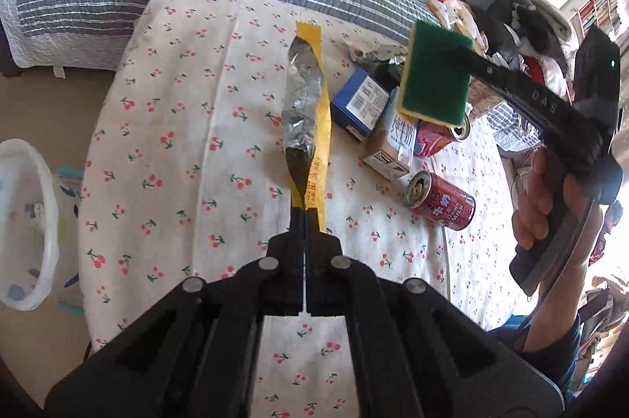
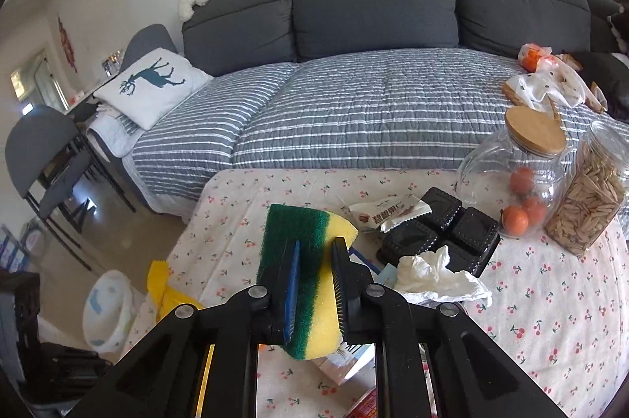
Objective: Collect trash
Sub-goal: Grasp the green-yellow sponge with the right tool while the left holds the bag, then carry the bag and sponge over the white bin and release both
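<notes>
A long yellow wrapper (image 1: 308, 119) with a crinkled silver lining stands nearly upright above the cherry-print tablecloth (image 1: 188, 143), pinched at its lower end. A green-and-yellow sponge (image 2: 310, 276) is squeezed across its middle, lifted off the cloth. Two red cans (image 1: 442, 202) lie on their sides near a milk carton (image 1: 393, 147), a blue box (image 1: 361, 99) and what seems a crumpled tissue (image 2: 440, 278).

Grey sofa (image 2: 373, 5), deer pillow (image 2: 151, 84)

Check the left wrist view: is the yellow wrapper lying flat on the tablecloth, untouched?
No, the left tongs are shut on the lower end of the yellow wrapper, which sticks out from their tips above the tablecloth.
</notes>
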